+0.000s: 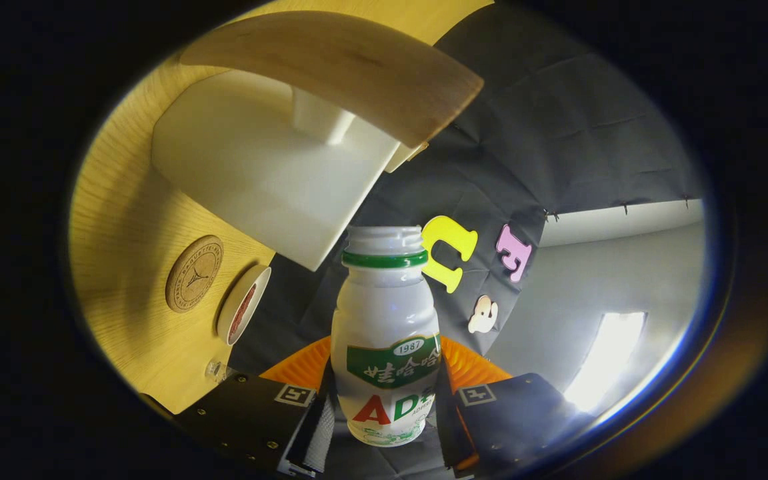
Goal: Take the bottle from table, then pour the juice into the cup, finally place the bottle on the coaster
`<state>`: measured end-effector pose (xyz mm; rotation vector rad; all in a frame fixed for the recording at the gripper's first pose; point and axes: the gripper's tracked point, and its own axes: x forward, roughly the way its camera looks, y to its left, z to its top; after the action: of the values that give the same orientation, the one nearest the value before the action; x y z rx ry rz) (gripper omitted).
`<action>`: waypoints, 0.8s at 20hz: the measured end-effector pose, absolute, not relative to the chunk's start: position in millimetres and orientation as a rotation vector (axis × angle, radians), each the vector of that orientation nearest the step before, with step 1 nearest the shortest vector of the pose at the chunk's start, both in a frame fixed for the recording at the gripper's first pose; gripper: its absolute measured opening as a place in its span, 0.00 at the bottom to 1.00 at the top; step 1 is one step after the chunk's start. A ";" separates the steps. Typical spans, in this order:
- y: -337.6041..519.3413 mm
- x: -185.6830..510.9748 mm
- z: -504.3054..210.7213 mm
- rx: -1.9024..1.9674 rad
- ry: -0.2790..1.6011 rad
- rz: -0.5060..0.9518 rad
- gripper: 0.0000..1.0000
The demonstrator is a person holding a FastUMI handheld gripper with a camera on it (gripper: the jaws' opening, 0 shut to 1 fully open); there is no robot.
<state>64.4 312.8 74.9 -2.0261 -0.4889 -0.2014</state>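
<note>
Sideways is how the wooden table (124, 227) appears from the gripper camera, its yellow grain running up and down to the left of the bottle (387, 340). Furthest left of the bottle, the round cork coaster (194, 273) lies flat on that tabletop, a dark emblem stamped in its middle. Just beside it, nearer the bottle, the white cup (244, 303) is seen nearly edge-on, with its open mouth facing the bottle and something reddish showing inside. A small clear object (214, 369) sits on the table edge below the cup; what it is cannot be told. Above the bottle and to its left, a white block-shaped stand (257, 173) carries a curved wooden board (351, 63) across its top.

At the centre, the bottle is held between the two fingers of the gripper (385, 420), which pinch it at the lower body, one black pad on each side pressing the label. It is a small white plastic bottle with a rounded shoulder, a narrower neck ringed by a green band, and a white threaded mouth with no cap on it. Its label has a green banner with white characters and large red and green letters beneath. Orange ribbed parts of the gripper show behind the bottle on both sides.

Right of the bottle hangs the black cloth wall (557, 147), and beyond it a grey wall (597, 273) with a bright patch of light (607, 357).
</note>
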 end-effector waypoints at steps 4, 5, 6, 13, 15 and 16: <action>311.3 65.0 74.3 -2.000 -0.475 -0.199 0.63; 310.4 64.4 75.1 -1.989 -0.475 -0.201 0.63; 309.6 63.9 75.7 -1.971 -0.471 -0.198 0.63; 290.8 71.4 66.4 -1.637 -0.296 -0.075 0.63; 288.2 77.5 61.6 -1.512 -0.230 -0.025 0.63; 284.8 80.2 60.3 -1.457 -0.197 -0.009 0.63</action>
<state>80.2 284.8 60.3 -1.4566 -0.1967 -0.0088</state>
